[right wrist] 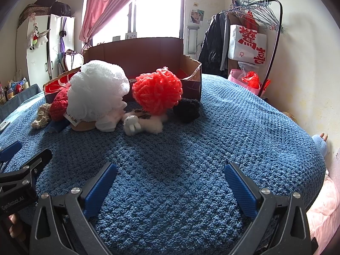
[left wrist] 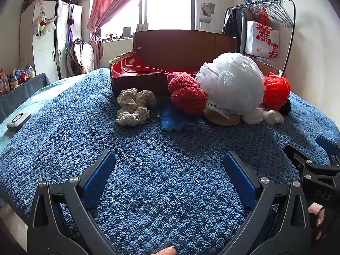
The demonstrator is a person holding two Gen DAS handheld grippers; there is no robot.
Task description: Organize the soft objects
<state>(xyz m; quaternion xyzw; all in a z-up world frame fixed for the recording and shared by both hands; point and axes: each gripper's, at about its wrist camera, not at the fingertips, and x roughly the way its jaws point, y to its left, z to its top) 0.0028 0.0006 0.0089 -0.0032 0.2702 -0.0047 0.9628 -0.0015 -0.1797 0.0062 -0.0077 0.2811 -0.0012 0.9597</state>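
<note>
Soft things lie in a row before an open cardboard box [left wrist: 136, 80] [right wrist: 191, 78] on the blue blanket: a cream crochet bundle [left wrist: 133, 107], a dark red fluffy ball [left wrist: 187, 93], a big white mesh pouf [left wrist: 231, 82] [right wrist: 95, 89], an orange-red yarn ball [left wrist: 276, 91] [right wrist: 158, 91], a black yarn ball [right wrist: 187, 110], a small white bunny plush [right wrist: 132, 124] and a folded blue cloth [left wrist: 176, 121]. My left gripper [left wrist: 169, 159] is open, well short of them. My right gripper [right wrist: 170, 172] is open too, over bare blanket.
The blue blanket [left wrist: 148, 180] covers the bed. A small white device [left wrist: 19, 118] lies at its left edge. A clothes rack [right wrist: 255, 31] with a white bag stands behind on the right, a wardrobe [left wrist: 44, 42] on the left. The bed drops off at right [right wrist: 318, 170].
</note>
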